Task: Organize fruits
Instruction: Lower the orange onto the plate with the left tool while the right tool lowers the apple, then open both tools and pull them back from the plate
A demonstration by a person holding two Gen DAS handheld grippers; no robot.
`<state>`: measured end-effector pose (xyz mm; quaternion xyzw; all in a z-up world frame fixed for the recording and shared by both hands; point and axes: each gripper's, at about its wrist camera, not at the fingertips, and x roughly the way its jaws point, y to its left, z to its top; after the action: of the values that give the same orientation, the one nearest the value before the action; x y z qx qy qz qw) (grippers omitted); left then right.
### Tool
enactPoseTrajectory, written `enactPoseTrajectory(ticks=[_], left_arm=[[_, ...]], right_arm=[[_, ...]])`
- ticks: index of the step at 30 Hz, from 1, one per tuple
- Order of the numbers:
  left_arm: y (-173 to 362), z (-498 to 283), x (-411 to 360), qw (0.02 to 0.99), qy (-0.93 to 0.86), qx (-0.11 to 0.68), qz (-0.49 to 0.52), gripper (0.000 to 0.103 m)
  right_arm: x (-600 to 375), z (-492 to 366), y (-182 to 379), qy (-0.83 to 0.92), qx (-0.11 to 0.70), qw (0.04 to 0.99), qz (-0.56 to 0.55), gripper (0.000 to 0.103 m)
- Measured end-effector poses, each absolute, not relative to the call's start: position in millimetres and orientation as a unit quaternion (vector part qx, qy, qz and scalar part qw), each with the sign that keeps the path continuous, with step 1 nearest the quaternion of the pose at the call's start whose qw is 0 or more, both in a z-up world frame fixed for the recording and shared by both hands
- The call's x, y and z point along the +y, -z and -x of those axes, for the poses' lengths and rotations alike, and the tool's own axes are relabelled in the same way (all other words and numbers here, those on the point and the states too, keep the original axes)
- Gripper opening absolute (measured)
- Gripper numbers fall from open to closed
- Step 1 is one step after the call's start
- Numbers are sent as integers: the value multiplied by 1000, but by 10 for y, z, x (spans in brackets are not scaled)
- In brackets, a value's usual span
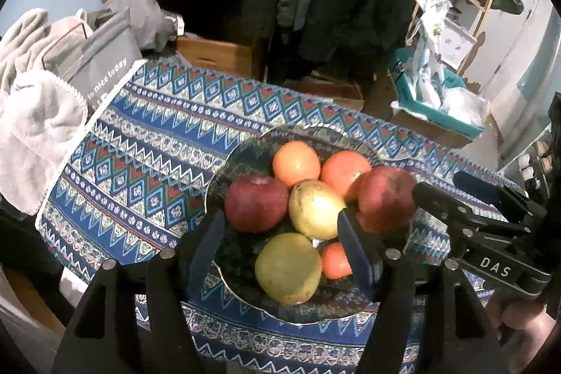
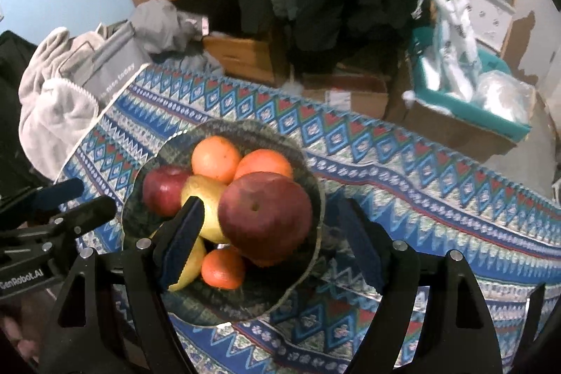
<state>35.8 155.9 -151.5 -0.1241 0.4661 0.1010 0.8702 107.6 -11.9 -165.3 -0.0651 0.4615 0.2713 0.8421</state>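
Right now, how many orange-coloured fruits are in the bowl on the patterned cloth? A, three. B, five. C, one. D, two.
A: the bowl holds two oranges at the back and a smaller one at the front, alongside two red apples and two yellow-green pears.

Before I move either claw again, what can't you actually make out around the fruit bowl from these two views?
- Left wrist view: small orange partly hidden by the left claw's finger.
- Right wrist view: lower pear mostly covered by the right claw's finger.
- Bowl bottom: buried under fruit, both views.
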Motion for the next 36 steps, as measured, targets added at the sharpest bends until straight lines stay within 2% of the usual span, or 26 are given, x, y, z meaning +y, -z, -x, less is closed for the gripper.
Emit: enactPoseTrajectory(ticks=[15, 24, 36], left_arm=[[878, -224, 1246, 912, -85, 393, 83, 86], [584, -173, 1157, 926, -81, 363, 72, 87], [307, -110, 887, 944, -73, 321, 34, 100]], right_arm=[[-639, -825, 915, -233, 387, 891, 44, 80], [-841, -622, 487, -209, 328, 920, 47, 81], [-1216, -423, 115, -177, 273, 944, 47, 81]])
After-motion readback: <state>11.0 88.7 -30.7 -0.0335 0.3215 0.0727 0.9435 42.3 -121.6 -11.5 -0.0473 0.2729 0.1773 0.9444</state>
